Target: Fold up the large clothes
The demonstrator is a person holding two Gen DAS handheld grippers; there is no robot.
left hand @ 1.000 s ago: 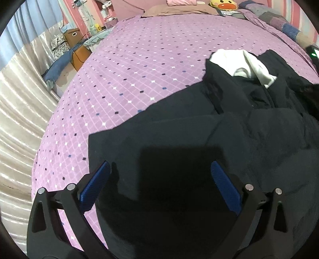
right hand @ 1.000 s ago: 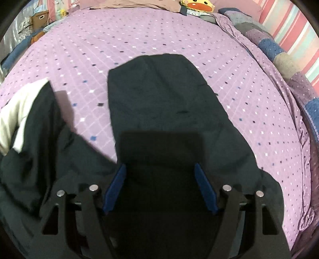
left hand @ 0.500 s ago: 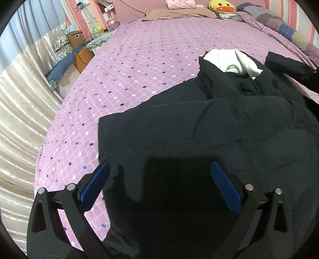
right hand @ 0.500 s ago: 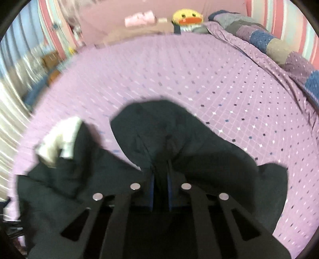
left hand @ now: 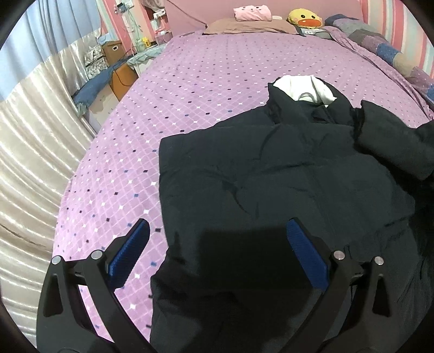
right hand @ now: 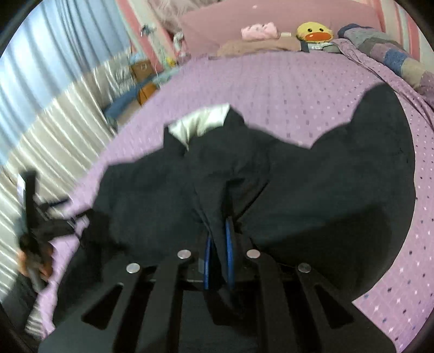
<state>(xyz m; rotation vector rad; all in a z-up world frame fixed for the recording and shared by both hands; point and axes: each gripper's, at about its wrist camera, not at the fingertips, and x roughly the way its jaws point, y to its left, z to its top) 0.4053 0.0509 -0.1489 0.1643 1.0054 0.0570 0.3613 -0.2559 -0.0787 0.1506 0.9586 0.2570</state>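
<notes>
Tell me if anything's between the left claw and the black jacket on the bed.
Nothing visible. The left claw hangs open right over the black jacket, its near hem between the fingers, on the purple bedspread. The right claw is shut on a fold of jacket.

The large padded jacket [left hand: 284, 173] is black, with a white lining [left hand: 301, 87] showing at its collar. It lies on a purple quilted bedspread [left hand: 217, 73] patterned with a diamond grid and small white, blue and black diamonds. At the bedspread's far edge sit a yellow duck plush with an orange beak [left hand: 305, 17], a pink cushion [left hand: 252, 13] and a brown pillow [left hand: 249, 26]. Along its right edge runs a patchwork quilt [left hand: 379, 46] in grey, blue and purple. The left gripper [left hand: 217, 244] and the right gripper [right hand: 218, 244] are black with blue pads. The curtain [left hand: 29, 152] is shiny cream below, blue above.
</notes>
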